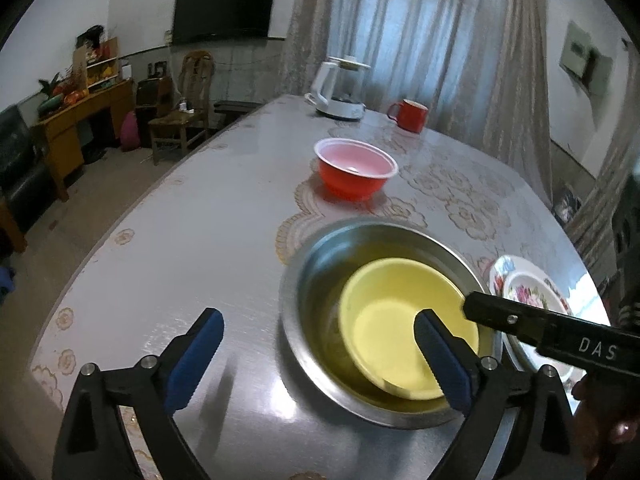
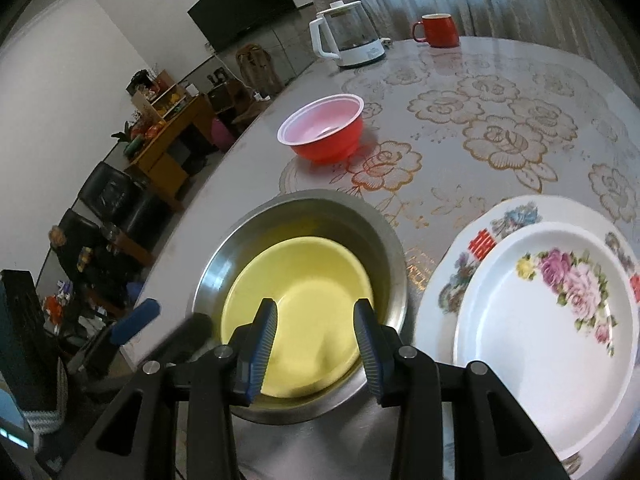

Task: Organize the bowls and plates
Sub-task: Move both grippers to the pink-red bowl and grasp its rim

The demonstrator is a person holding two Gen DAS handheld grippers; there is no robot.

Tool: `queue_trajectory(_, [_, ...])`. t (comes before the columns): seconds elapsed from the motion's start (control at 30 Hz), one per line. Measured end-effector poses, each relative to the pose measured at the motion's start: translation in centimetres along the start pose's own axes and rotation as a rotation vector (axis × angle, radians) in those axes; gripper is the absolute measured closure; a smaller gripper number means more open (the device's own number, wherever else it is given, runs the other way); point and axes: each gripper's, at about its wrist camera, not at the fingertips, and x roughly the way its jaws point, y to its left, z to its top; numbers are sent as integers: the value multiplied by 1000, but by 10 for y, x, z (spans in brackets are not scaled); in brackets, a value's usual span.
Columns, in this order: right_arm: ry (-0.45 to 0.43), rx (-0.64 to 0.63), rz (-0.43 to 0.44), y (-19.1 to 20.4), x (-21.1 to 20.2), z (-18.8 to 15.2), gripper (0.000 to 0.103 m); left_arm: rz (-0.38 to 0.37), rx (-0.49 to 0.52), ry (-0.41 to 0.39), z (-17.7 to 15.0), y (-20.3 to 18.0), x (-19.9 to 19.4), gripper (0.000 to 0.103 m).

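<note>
A yellow bowl (image 1: 404, 316) sits inside a steel bowl (image 1: 316, 264) on the table; both also show in the right wrist view, yellow (image 2: 304, 284) inside steel (image 2: 320, 216). A red bowl (image 1: 354, 170) (image 2: 324, 130) stands farther back. Two flowered plates are stacked at the right, the smaller (image 2: 548, 328) on the larger (image 2: 472, 240); their edge shows in the left wrist view (image 1: 524, 288). My left gripper (image 1: 320, 360) is open and empty, just left of the steel bowl. My right gripper (image 2: 316, 344) is open and empty above the bowls' near rim.
A white kettle (image 1: 340, 88) (image 2: 348, 36) and a red mug (image 1: 410, 114) (image 2: 438, 30) stand at the table's far end. The table's left edge (image 1: 132, 224) drops to the floor, with a chair and cabinet beyond.
</note>
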Motion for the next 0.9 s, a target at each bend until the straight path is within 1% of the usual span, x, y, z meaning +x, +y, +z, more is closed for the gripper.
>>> queue_trajectory(0.17, [-7,-24,-2,-4,-1,16,63,-1,-70,17,12,20,6,5])
queue_trajectory(0.27, [-10,-13,-6,-10,1,35,63,22,-89,13,24,29,10,5])
queue_trajectory(0.4, [-31,1,-34,-20,6,63,63,19,-121,20,38,38,17,5])
queue_trajectory(0.47, [-30,13,-24,-25,12,79,64,17,-136,23,44,42,20,5])
queue_trajectory(0.6, [12,73,-1,-36,34,111,64,7,-164,41,55,48,31,5])
queue_trajectory(0.67, [30,83,-12,-38,45,123,64,7,-171,50,62,49,36,5])
queue_trajectory(0.8, [82,132,42,-43,72,143,63,24,-169,48,79,52,44,5])
queue_trajectory(0.9, [92,161,35,-47,89,156,64,33,-150,46,93,50,51,5])
